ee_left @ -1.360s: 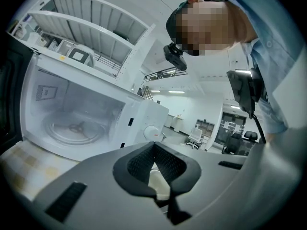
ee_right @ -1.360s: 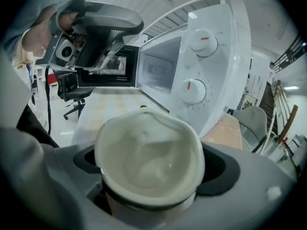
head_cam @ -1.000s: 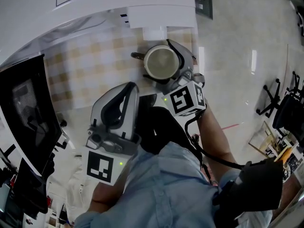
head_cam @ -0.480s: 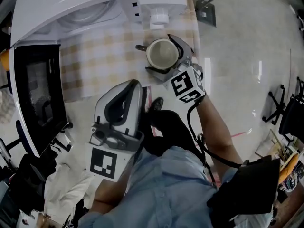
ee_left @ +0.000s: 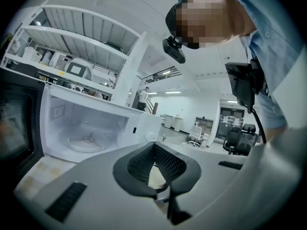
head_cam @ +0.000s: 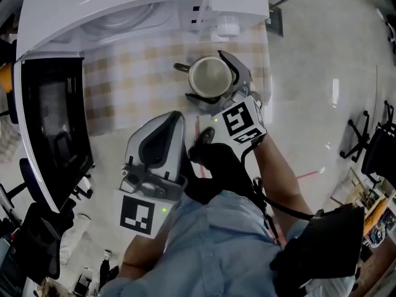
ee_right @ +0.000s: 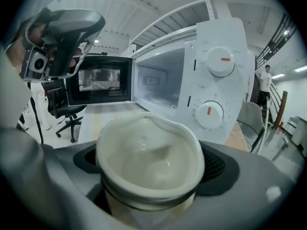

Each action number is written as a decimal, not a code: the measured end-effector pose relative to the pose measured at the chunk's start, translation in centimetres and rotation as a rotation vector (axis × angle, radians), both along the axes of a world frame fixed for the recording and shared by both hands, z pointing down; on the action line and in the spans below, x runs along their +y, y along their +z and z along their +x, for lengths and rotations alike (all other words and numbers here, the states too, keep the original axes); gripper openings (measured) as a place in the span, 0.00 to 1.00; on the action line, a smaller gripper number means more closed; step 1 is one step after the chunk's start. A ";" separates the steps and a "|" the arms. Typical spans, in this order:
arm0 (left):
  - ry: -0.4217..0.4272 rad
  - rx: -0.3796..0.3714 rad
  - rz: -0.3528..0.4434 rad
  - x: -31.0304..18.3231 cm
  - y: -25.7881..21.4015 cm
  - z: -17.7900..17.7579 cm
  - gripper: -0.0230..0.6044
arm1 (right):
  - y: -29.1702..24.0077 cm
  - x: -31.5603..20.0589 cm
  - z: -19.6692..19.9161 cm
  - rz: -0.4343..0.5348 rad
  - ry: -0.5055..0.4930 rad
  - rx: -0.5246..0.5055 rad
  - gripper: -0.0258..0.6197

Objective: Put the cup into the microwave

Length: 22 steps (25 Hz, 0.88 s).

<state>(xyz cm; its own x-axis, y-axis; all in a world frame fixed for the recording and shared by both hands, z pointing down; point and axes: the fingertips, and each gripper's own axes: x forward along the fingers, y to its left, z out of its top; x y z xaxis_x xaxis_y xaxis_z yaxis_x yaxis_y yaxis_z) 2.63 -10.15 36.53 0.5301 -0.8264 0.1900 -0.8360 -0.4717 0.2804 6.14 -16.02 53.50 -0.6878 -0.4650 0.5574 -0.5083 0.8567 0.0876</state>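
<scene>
A cream cup with a dark handle hangs over the checked tablecloth, just in front of the microwave's control knob. My right gripper is shut on the cup, one finger on each side of it. In the right gripper view the cup looks empty and fills the space between the jaws. Beyond it is the white microwave, its dark door swung open to the left. My left gripper is shut on nothing, nearer the person and left of the cup. Its view shows the cavity and turntable.
The open microwave door sticks out past the table's left side. Two knobs are on the panel to the right of the cavity. Office chairs stand on the shiny floor to the right.
The head view has shifted. The cup in my right gripper has moved slightly left relative to the microwave's knob. My left gripper has hardly moved.
</scene>
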 end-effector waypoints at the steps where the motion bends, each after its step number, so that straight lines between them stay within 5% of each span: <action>1: -0.002 0.002 -0.001 -0.1 0.0 -0.3 0.04 | 0.0 0.0 -0.5 -0.001 0.000 -0.007 0.89; 22: -0.021 0.019 -0.002 -3.3 -2.2 -8.1 0.04 | -3.7 -2.1 -10.5 -0.009 -0.022 -0.062 0.89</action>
<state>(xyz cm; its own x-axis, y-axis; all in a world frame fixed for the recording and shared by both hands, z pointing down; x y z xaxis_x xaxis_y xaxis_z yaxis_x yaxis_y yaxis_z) -5.50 -13.42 34.30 0.5158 -0.8373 0.1814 -0.8403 -0.4532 0.2975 -4.38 -18.08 49.77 -0.7313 -0.4444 0.5175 -0.4932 0.8685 0.0489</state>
